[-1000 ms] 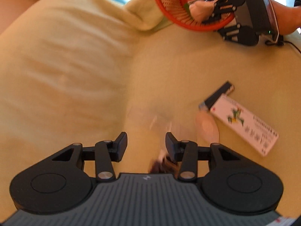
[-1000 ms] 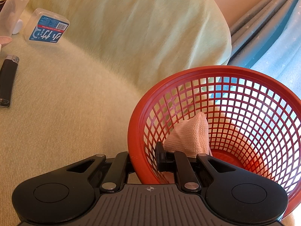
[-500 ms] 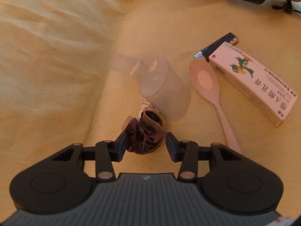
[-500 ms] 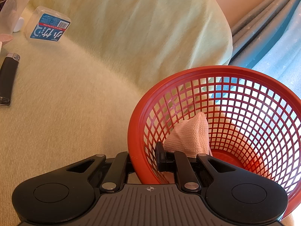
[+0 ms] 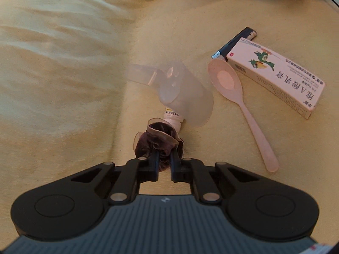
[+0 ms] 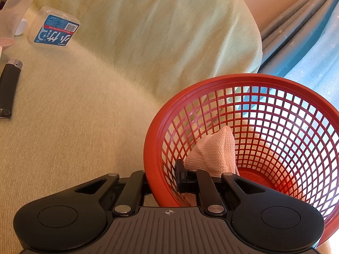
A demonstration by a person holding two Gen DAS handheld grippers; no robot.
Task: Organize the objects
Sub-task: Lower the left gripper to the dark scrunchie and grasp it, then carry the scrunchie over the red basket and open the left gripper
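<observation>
Left tongs (image 5: 164, 163) just closed on the dark purple velvet scrunchie (image 5: 157, 142), lower centre. My right tongs (image 6: 163, 177) clamp the red plastic mesh basket (image 6: 275, 97) rim, lower right.

- Scrunchie (image 5: 157, 142) lies nearest, touching a small bottle (image 5: 172, 117) behind it.
- Cup (image 5: 186, 97) lies over that bottle — spoon (image 5: 237, 97) to its right.
- Box (image 5: 277, 72) right of the spoon, lighter (image 5: 233, 42) behind.
- Cloth (image 6: 214, 154) inside the basket (image 6: 281, 80).

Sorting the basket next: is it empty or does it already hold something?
Not empty: the red basket holds a folded pink cloth against its near wall; nothing else is visible inside.
</observation>
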